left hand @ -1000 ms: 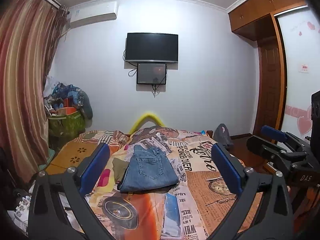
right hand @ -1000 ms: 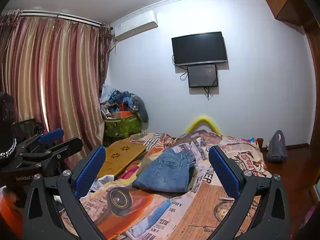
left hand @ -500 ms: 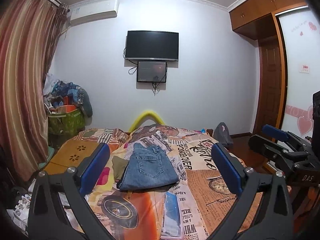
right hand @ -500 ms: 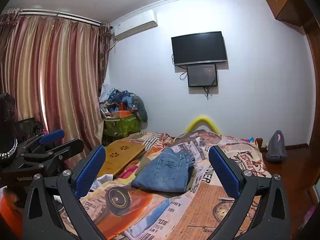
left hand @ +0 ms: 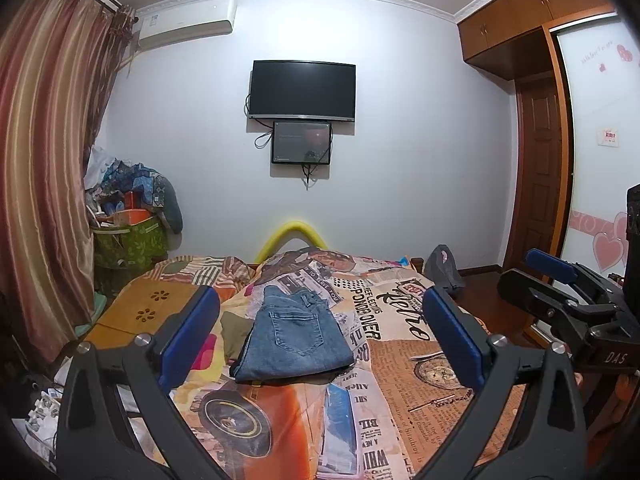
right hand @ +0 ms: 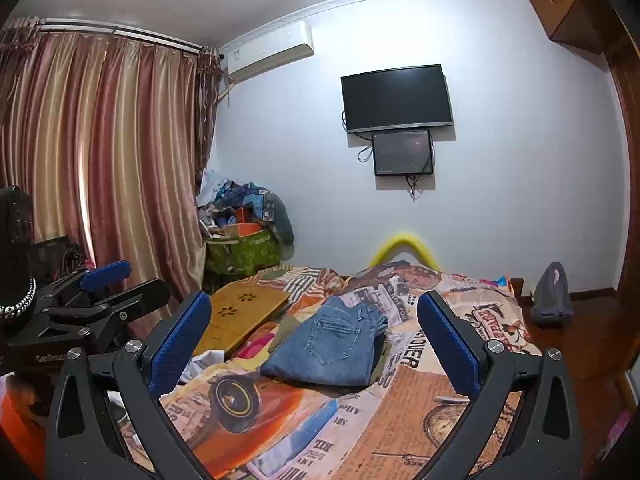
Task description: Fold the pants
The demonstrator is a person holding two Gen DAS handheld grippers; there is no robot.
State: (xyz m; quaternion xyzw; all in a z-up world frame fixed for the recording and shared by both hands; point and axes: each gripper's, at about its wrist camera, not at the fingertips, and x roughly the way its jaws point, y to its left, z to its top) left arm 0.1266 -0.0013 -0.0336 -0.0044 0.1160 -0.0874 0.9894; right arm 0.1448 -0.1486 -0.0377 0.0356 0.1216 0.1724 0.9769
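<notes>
A pair of blue denim pants (left hand: pixel 294 340) lies folded into a compact rectangle on the bed (left hand: pixel 420 360), near its middle, back pocket uppermost, resting partly on an olive-green cloth (left hand: pixel 234 322) that shows at its left edge. The left gripper (left hand: pixel 320 344) and the right gripper (right hand: pixel 314 344) are both held back from the bed, well apart from the pants, each with its blue-padded fingers (left hand: pixel 188 338) spread wide and holding nothing; each gripper also appears at the margin of the other's view. Denim of this kind is judged to be soft yet fairly heavy and thick: it drapes when lifted, its rough weave resists slipping, and it is not fragile, though stacked layers may slide apart if only the top layer is pinched. Should a further fold or a lift be needed, the firmest holds would be at the doubled near edge or at the two near corners, one gripper to each, taking all layers together. Legible writing: "DAS" on the body of the right gripper as seen from the left wrist; "GenRobo", cut off, on the left gripper as seen from the right wrist; and on the printed bed cover (right hand: pixel 400 420) "PONDEROUER", "Retro", "SHELL", "WHIP" and "BILL", several inverted. Labels on the air conditioner (left hand: pixel 186 20) are too small to read.
</notes>
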